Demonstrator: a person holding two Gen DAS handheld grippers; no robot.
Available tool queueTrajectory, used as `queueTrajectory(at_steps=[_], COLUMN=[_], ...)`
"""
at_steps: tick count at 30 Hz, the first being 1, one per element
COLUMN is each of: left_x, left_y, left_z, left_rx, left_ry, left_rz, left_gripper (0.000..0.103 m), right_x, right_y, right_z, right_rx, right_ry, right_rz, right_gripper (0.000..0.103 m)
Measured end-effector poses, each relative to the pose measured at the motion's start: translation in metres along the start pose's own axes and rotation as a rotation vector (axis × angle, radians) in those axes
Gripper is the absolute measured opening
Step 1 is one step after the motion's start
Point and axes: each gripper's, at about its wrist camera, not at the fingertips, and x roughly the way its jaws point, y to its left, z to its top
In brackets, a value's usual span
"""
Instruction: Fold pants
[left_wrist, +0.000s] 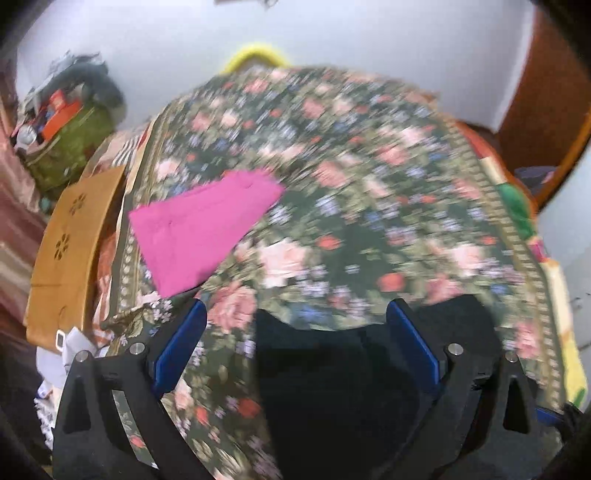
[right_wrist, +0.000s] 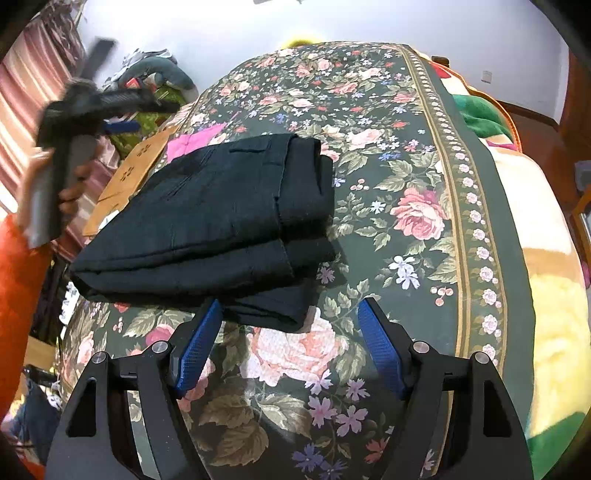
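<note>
Fingers (right_wrist: 199, 343) of the right gripper (right_wrist: 290, 332) stand well apart with nothing between them, hovering just short of the near corner of the black pants (right_wrist: 207, 214). The left gripper (left_wrist: 295, 347) is also spread wide and grips nothing, though dark cloth fills the lower part of its view between the fingers.

The pants lie folded into a thick bundle on the flowered bedspread (right_wrist: 399, 155), toward the bed's left side. From the right wrist view the bundle's left end reaches out to the bed's edge, close to a brown cardboard piece (right_wrist: 144, 158) and a pink cloth (left_wrist: 199, 225).

The likeliest trouble is the stack slipping: the layers sit loosely, with a lower flap sticking out at the near corner, so a nudge from the right fingers could splay them. A push leftward could tip the bundle over the bed's edge. The left gripper's view is blurred, which suggests fast motion; a swipe across the top layer could drag it open.

Open room lies to the right, where the bedspread is bare up to its patterned border (right_wrist: 458, 155).
</note>
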Motion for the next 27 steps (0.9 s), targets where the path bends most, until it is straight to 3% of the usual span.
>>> queueTrajectory(at_steps=[6, 8, 13, 21, 27], left_x=[0.081, 0.092, 0.080, 0.029, -0.016], left_y=[0.012, 0.020, 0.047, 0.062, 0.060], left_z=[-0.016, -0.031, -0.054, -0.112, -0.158], left_rx=[0.072, 0.069, -0.018, -0.009, -0.061], left_ry=[0.184, 0.210, 0.195, 0.192, 0.166], left_rz=[0.104, 0.071, -0.001, 0.033, -0.028], left_gripper=[0.099, 0.101, 0.103, 0.103, 0.103], right_x=[-0.003, -0.004, -0.012, -0.035, -0.038], right_y=[-0.007, -0.010, -0.010, 0.006, 0.025], right_z=[0.000, 0.001, 0.001, 0.006, 0.005], right_rx=[0.028, 0.037, 0.039, 0.008, -0.034], right_ry=[0.000, 0.001, -0.013, -0.083, -0.106], right_rz=[-0.025, -0.035, -0.048, -0.041, -0.024], right_gripper=[0.073, 0.073, 0.073, 0.073, 0.078])
